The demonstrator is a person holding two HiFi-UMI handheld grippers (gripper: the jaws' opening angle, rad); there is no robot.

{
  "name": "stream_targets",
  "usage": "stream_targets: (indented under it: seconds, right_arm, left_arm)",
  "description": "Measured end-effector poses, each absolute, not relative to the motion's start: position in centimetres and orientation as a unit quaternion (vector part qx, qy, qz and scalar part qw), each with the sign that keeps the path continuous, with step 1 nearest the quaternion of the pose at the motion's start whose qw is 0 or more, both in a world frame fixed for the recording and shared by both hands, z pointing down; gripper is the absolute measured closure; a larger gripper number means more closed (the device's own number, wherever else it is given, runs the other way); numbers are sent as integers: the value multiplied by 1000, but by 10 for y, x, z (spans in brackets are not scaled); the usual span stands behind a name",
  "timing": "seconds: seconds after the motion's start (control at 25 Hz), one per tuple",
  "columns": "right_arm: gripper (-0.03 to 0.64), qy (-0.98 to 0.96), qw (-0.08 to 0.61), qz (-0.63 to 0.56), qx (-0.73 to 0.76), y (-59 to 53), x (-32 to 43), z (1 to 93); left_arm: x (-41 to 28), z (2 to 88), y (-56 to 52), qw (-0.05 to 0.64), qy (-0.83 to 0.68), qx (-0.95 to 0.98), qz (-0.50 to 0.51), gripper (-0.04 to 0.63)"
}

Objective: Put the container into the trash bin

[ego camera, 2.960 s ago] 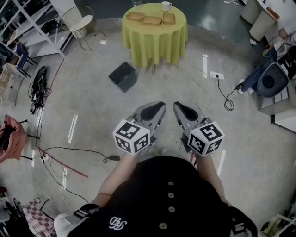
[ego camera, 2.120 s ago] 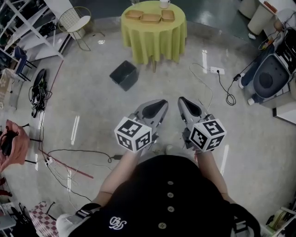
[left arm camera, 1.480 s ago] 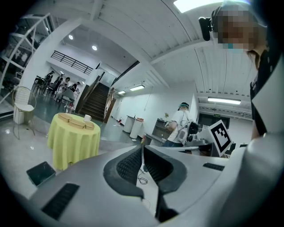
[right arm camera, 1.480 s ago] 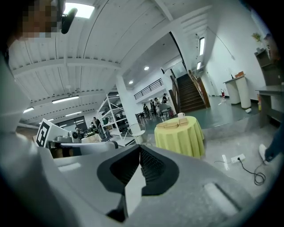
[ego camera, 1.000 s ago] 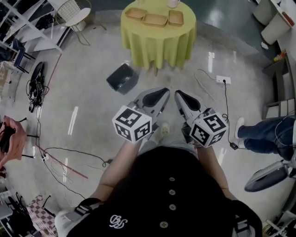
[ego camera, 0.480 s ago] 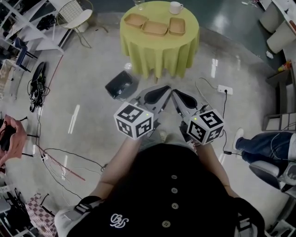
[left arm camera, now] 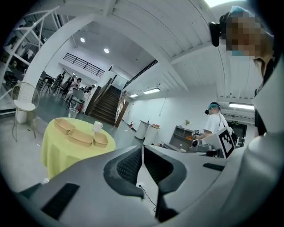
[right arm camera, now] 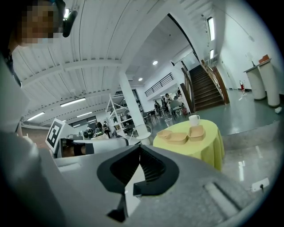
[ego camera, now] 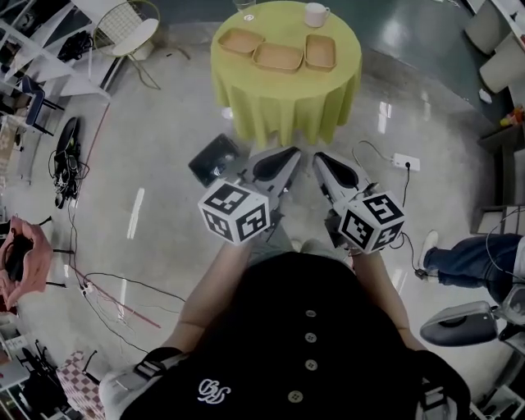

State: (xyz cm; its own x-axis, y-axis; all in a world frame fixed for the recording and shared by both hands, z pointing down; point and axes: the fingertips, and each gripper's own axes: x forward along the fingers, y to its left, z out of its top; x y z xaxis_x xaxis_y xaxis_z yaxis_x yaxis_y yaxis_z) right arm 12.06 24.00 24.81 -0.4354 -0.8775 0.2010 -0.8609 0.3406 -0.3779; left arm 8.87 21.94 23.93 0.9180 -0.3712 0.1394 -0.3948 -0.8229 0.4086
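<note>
Three shallow brown containers (ego camera: 277, 57) lie on a round table under a yellow-green cloth (ego camera: 287, 98), beside a white cup (ego camera: 316, 14). A dark trash bin (ego camera: 213, 157) stands on the floor at the table's left foot, partly hidden behind my left gripper (ego camera: 287, 156). That gripper is shut and holds nothing, short of the table. My right gripper (ego camera: 321, 161) is level with it, shut and empty too. The left gripper view has the containers (left arm camera: 80, 136) ahead to the left of the jaw tips (left arm camera: 142, 148). In the right gripper view the containers (right arm camera: 177, 138) lie right of the jaw tips (right arm camera: 140, 148).
A white wire chair (ego camera: 135, 33) stands at the far left. Cables (ego camera: 98, 283) run over the floor at left, and a power strip (ego camera: 408, 163) with its cord lies right of the table. A seated person's legs (ego camera: 459, 256) and a chair base (ego camera: 459, 324) are at right.
The table and the trash bin have come nearer in the head view as both grippers travelled forward together. Both grippers stay shut and empty.
</note>
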Motion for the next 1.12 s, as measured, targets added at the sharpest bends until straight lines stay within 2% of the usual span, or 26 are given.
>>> stream_targets:
  seconds: [0.4, 1.12]
  right_arm:
    - [612, 803, 13, -223, -553, 139, 137, 258]
    - [612, 763, 13, -259, -592, -2, 165, 280]
  left_arm:
    - [100, 254, 110, 224, -191, 955, 31, 571]
    - [130, 275, -39, 206, -133, 963, 110, 569]
